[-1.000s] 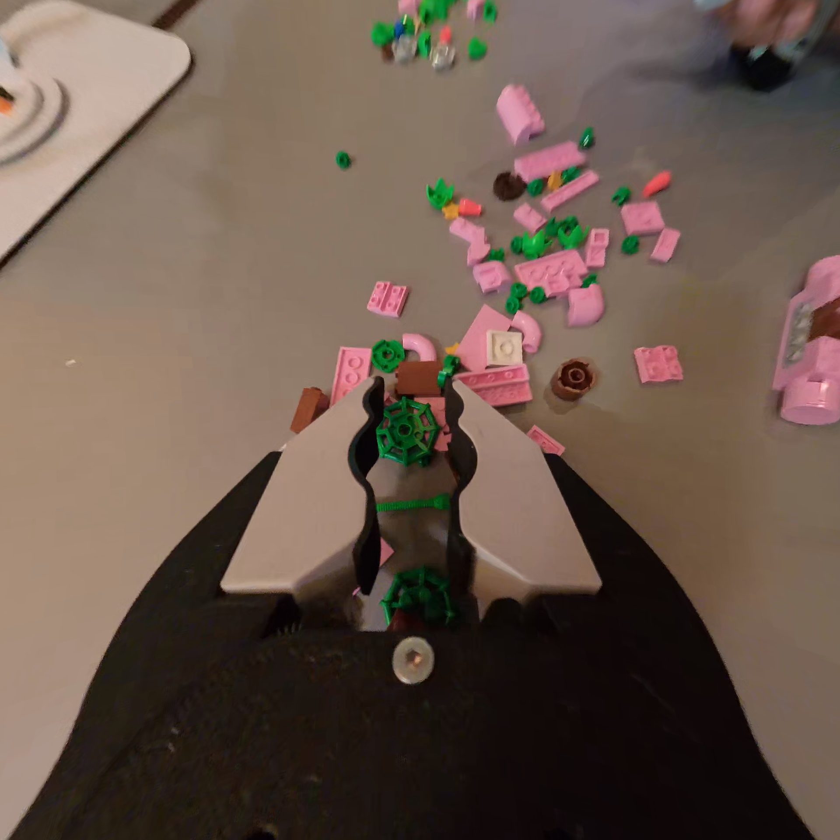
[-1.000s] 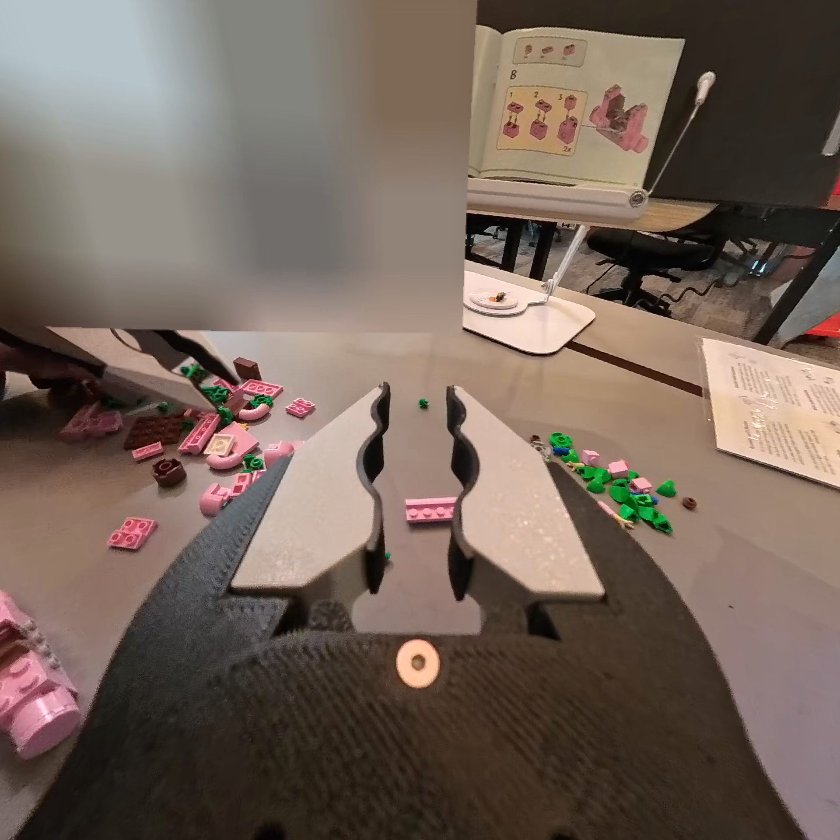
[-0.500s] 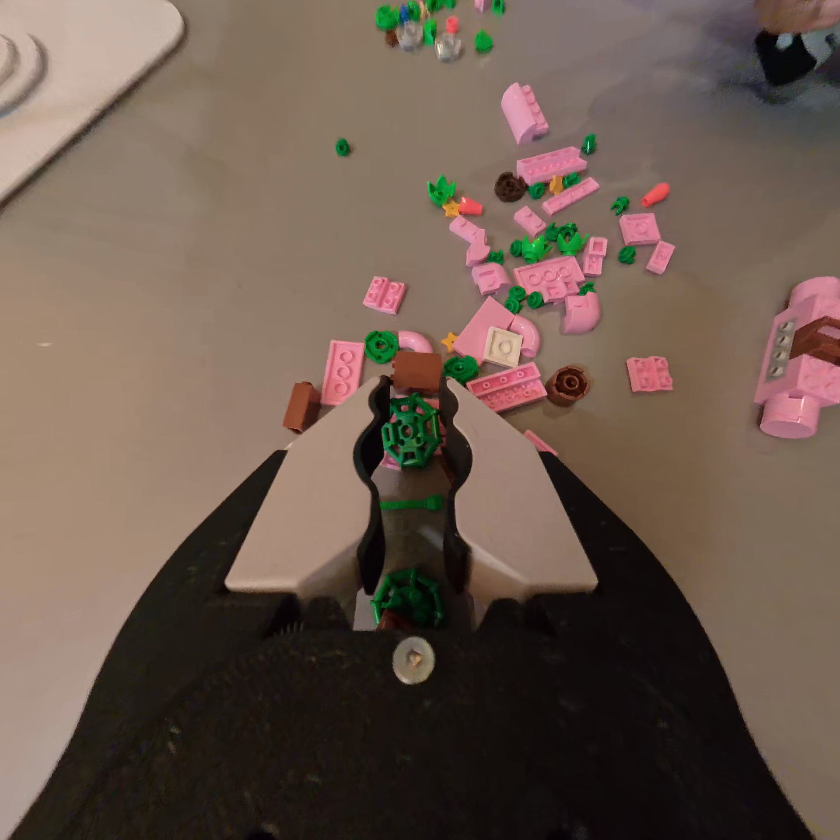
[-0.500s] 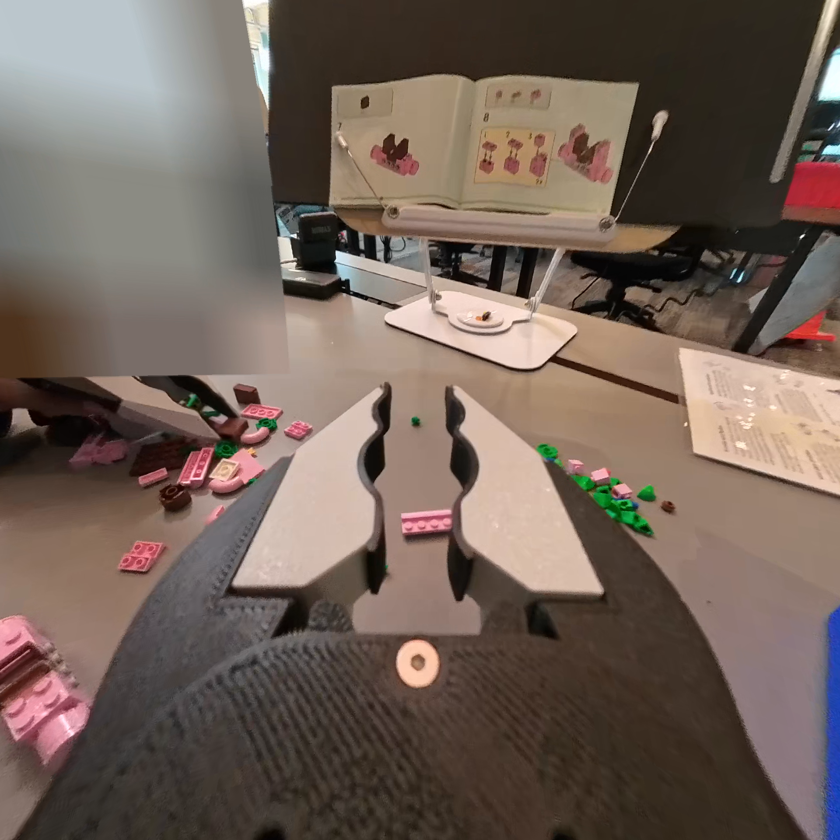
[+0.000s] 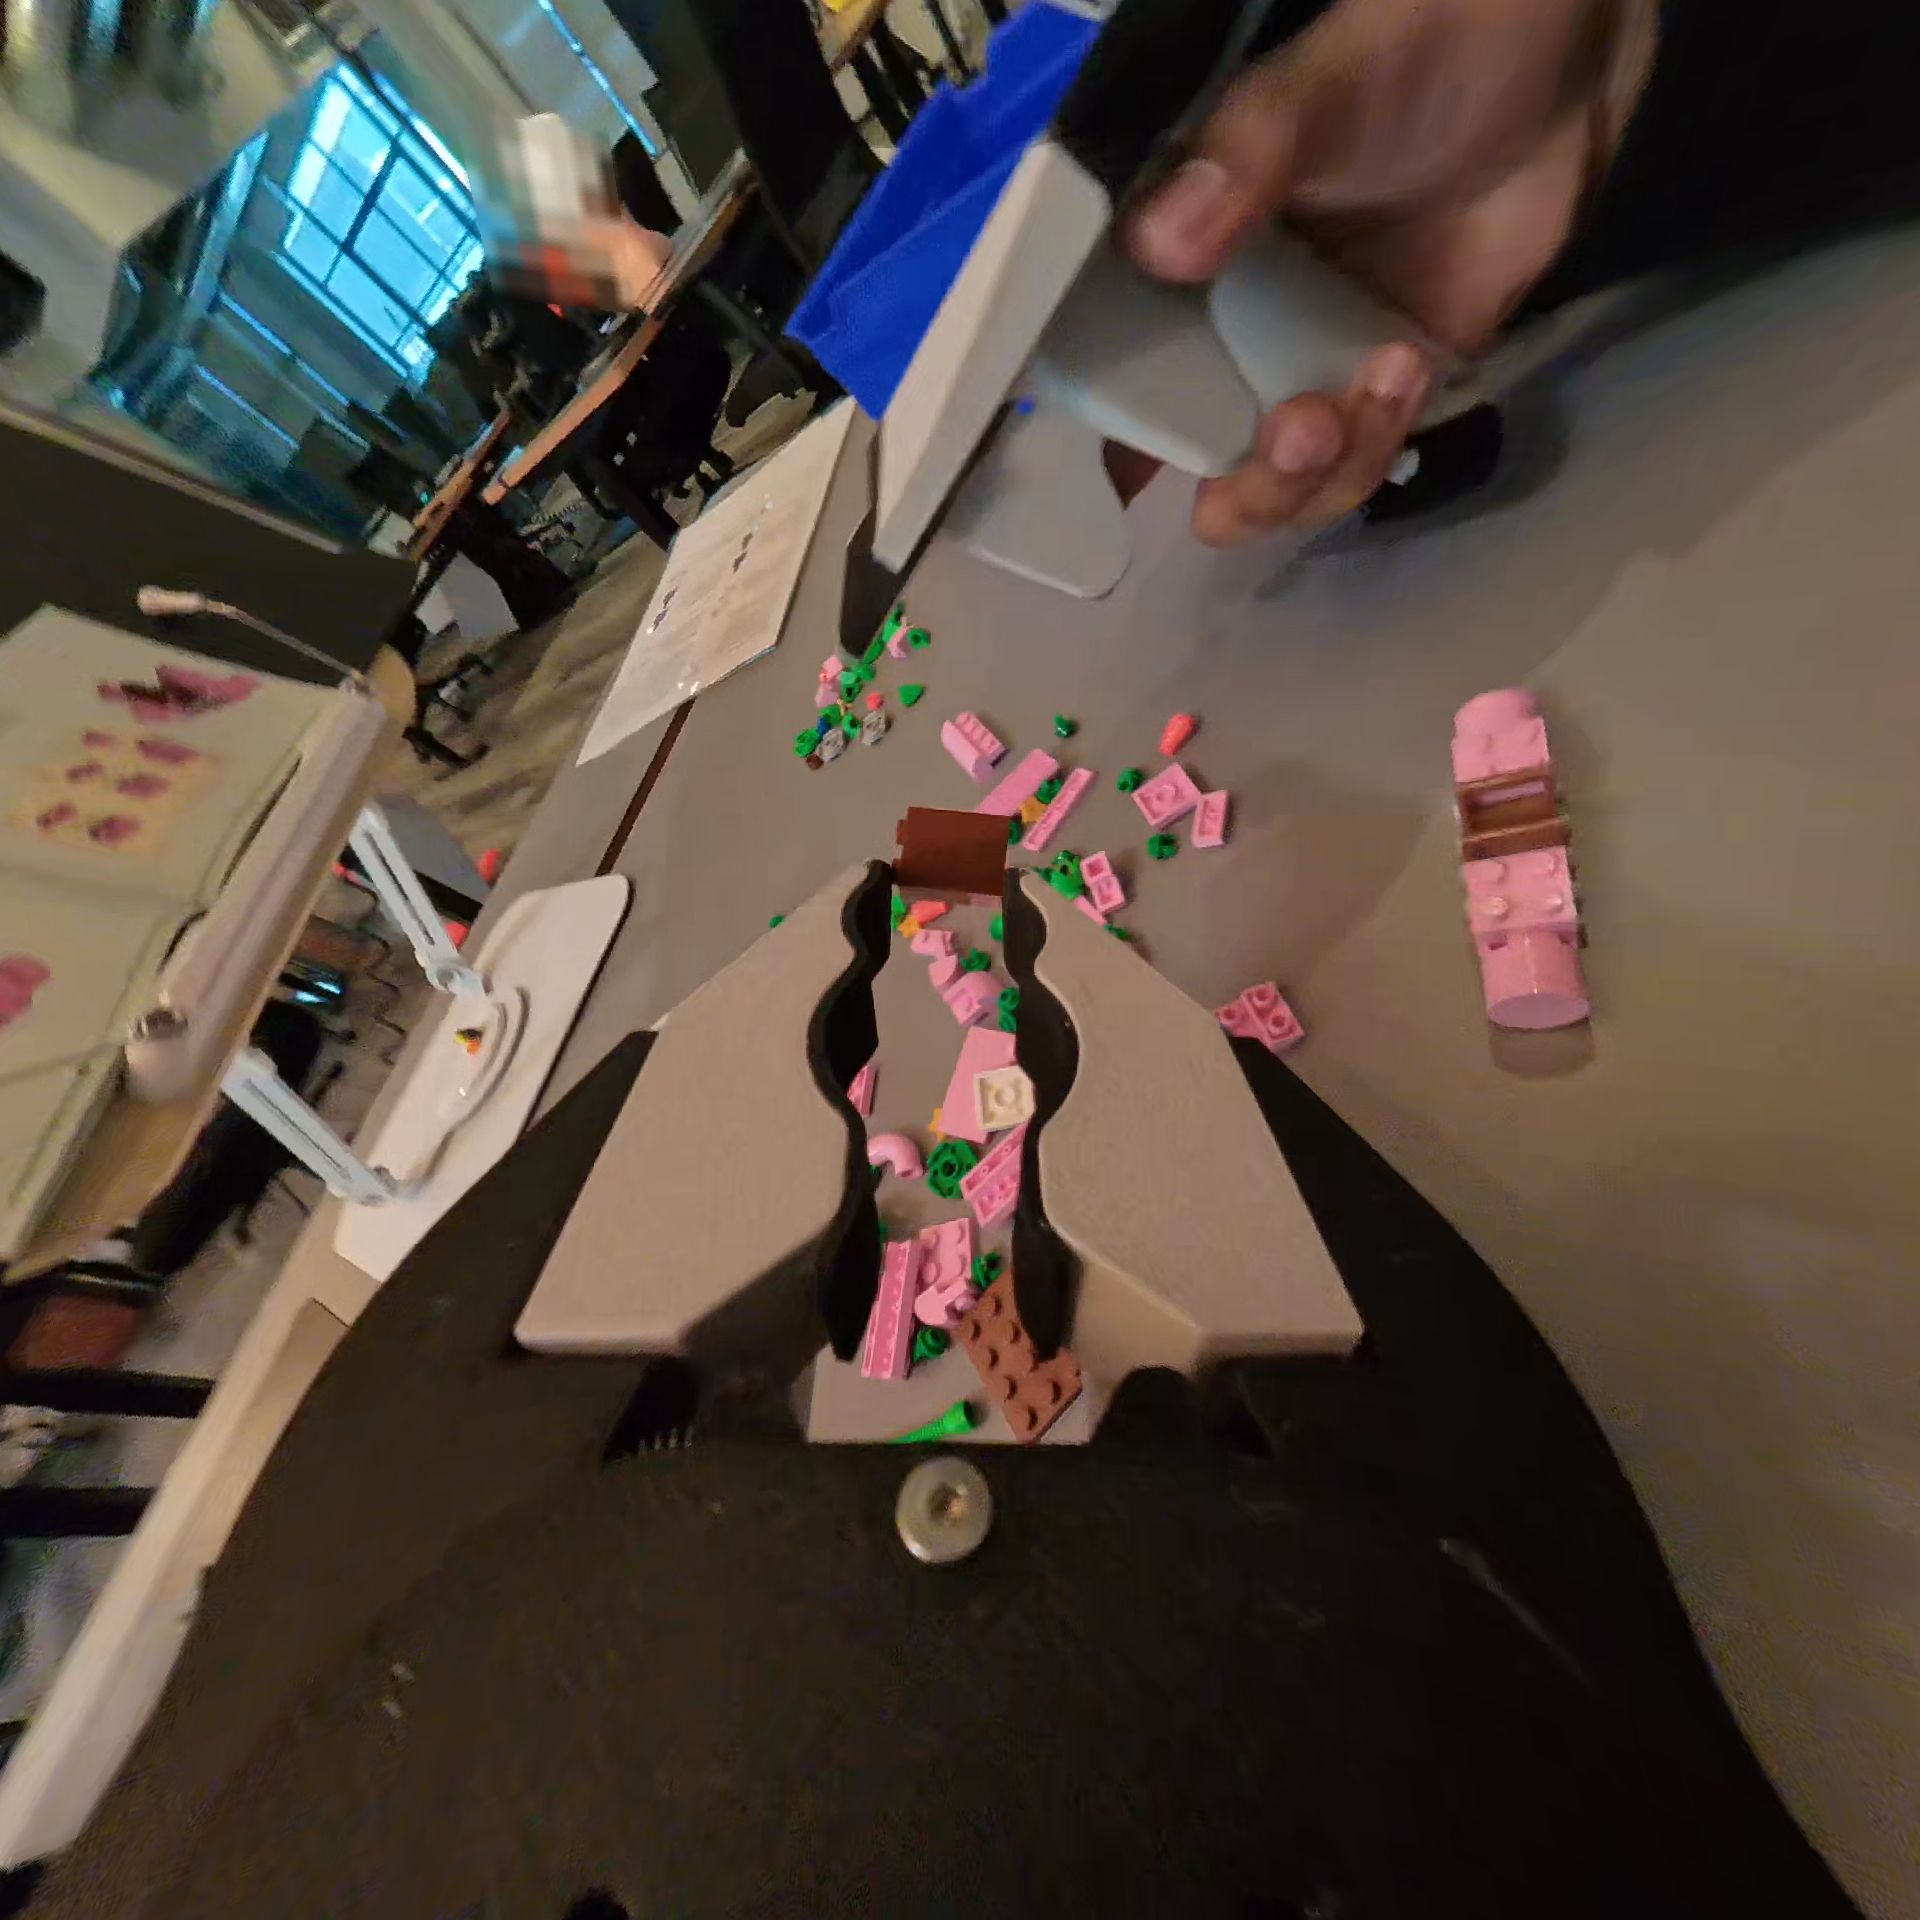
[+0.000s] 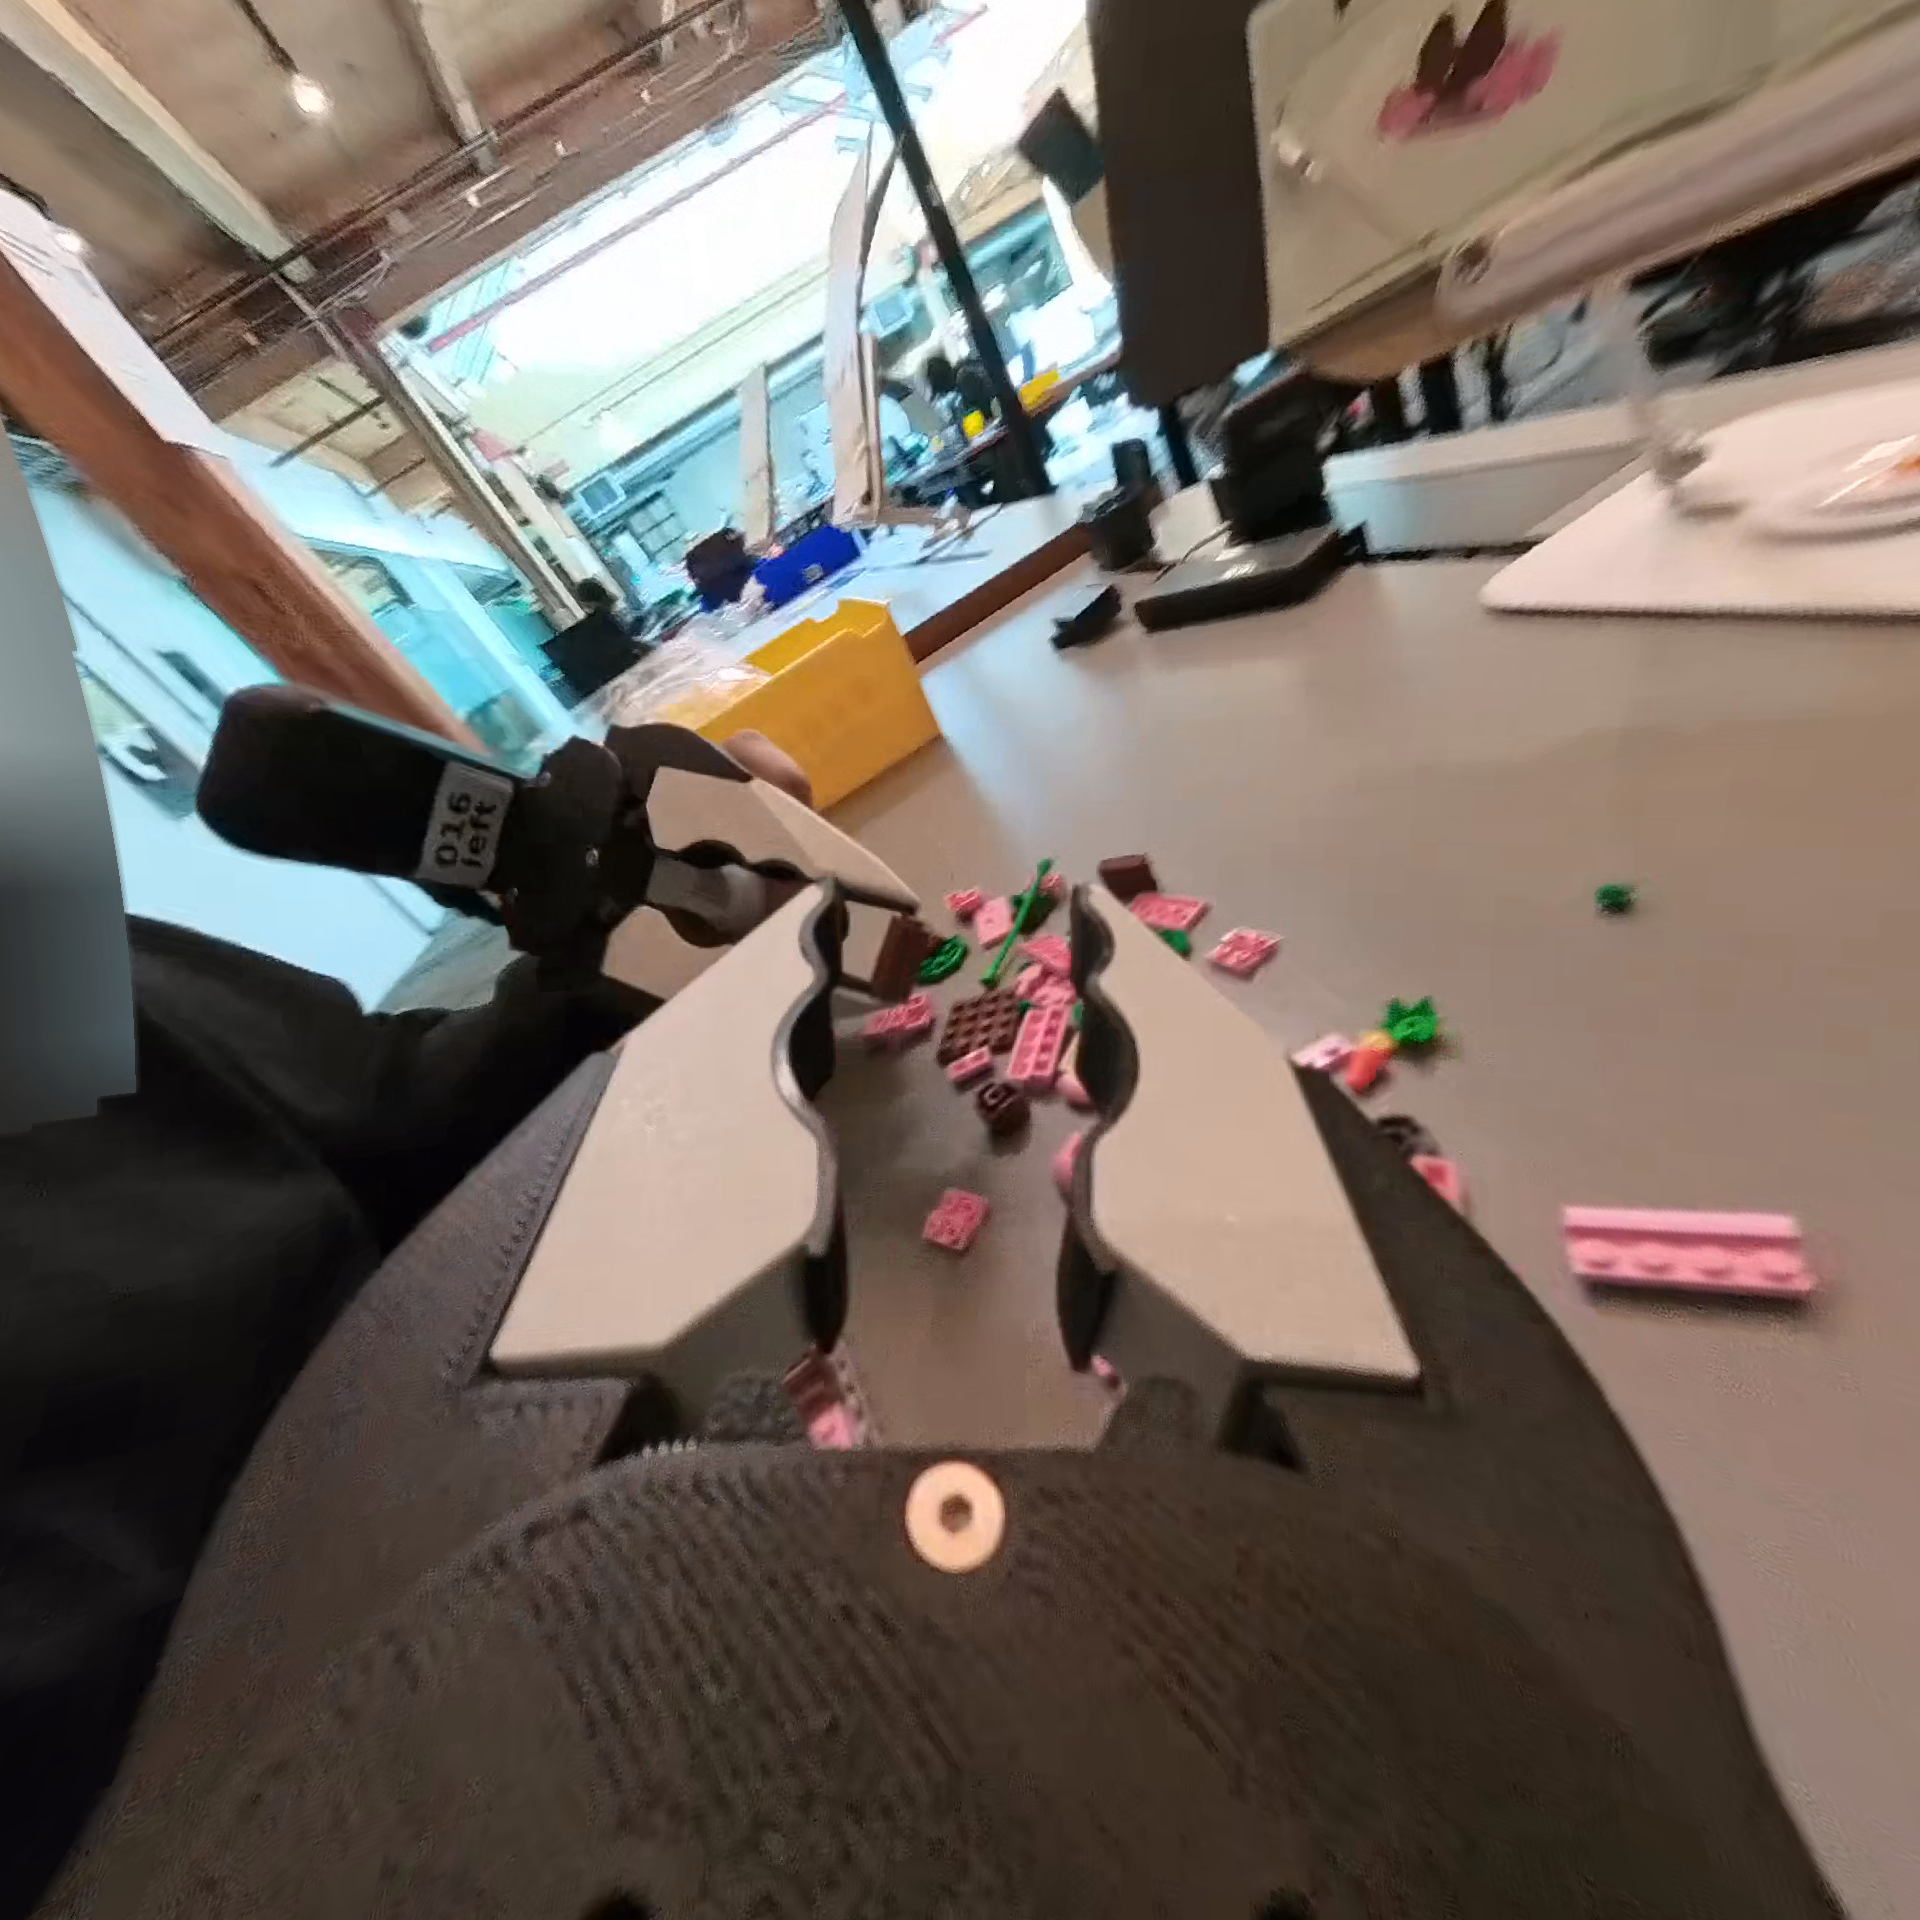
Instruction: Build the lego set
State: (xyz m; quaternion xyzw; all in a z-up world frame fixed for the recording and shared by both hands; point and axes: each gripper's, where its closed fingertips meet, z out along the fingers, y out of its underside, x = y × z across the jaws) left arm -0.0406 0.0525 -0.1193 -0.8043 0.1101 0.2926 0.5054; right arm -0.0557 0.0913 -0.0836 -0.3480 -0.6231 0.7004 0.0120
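My left gripper is shut on a small brown brick at its fingertips and holds it above the grey table. Below it lie several loose pink, green and brown pieces, among them a brown plate. A partly built pink and brown assembly lies to the right. My right gripper is open and empty, low over the table and facing the pile. In the right wrist view, the left gripper with the brown brick is just past my left fingertip. A square brown plate lies between my fingers.
The open instruction booklet stands on a white stand at the table's far side. A paper sheet lies beyond the pieces. A long pink plate lies to the right. A yellow bin stands farther off. One gripper's finger ends stand about 6 cm off the other's.
My left gripper closed on the brown brick, lifted it off the pile and tilted up. My right gripper swung left and down toward the pile and the left gripper.
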